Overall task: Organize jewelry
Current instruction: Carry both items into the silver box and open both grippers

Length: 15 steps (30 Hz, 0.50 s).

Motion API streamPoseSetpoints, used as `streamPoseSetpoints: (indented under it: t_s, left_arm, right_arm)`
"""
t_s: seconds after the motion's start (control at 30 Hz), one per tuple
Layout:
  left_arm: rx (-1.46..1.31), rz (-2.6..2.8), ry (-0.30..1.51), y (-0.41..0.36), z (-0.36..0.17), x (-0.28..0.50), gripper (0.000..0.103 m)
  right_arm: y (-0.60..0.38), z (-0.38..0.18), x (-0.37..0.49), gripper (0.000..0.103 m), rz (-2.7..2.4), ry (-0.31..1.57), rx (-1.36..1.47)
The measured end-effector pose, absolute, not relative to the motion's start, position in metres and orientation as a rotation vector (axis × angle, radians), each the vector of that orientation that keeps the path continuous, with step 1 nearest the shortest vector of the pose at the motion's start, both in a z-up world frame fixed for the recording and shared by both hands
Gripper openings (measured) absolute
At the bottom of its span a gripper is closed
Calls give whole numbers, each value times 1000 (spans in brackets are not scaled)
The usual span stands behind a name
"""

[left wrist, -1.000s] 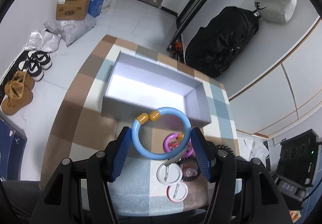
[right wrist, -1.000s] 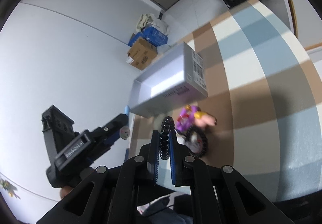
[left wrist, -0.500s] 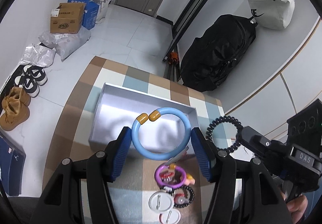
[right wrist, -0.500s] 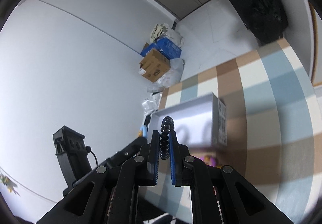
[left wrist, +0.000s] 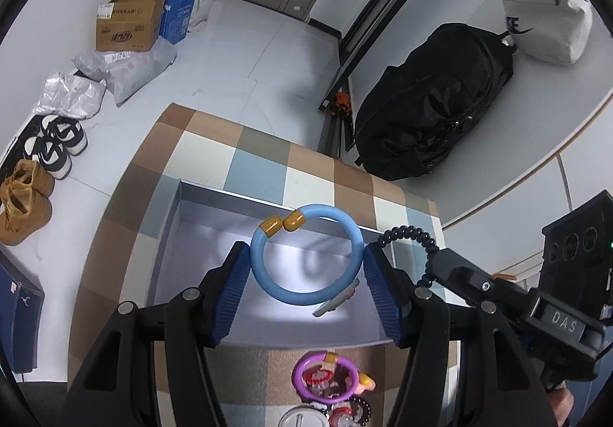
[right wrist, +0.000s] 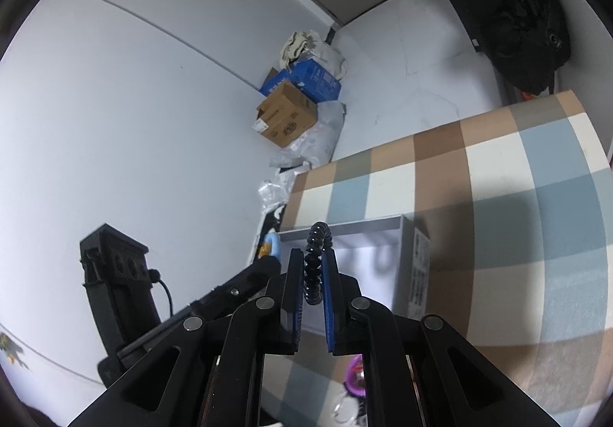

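Both pieces have been carried over the grey box [left wrist: 199, 273]: blue bangle [left wrist: 306, 258] clamped in left gripper [left wrist: 306, 273], black beaded bracelet [right wrist: 315, 266] pinched in right gripper [right wrist: 314, 273], so drops look next.

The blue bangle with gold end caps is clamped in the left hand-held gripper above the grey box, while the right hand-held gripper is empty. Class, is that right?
One detail is wrong: the right hand-held gripper is not empty. The right wrist view shows it shut on a black beaded bracelet. The rest stands: the left wrist view shows the blue bangle in the left hand-held gripper above the grey box.
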<state>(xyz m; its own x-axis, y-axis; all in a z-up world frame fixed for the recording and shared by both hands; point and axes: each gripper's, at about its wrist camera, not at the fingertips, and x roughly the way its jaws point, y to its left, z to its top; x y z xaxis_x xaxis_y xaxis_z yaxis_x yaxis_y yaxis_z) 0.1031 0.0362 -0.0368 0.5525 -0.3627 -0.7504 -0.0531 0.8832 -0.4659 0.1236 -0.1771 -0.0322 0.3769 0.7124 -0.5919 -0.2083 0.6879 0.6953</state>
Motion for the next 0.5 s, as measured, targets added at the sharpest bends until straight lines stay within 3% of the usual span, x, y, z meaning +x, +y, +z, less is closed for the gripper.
streamPoseSetpoints:
  t_s: [0.5]
  left_arm:
    - [-525,-220,1051,33,-53,124,56]
  right_arm:
    - [-165,-51,142,9,609,1063,504]
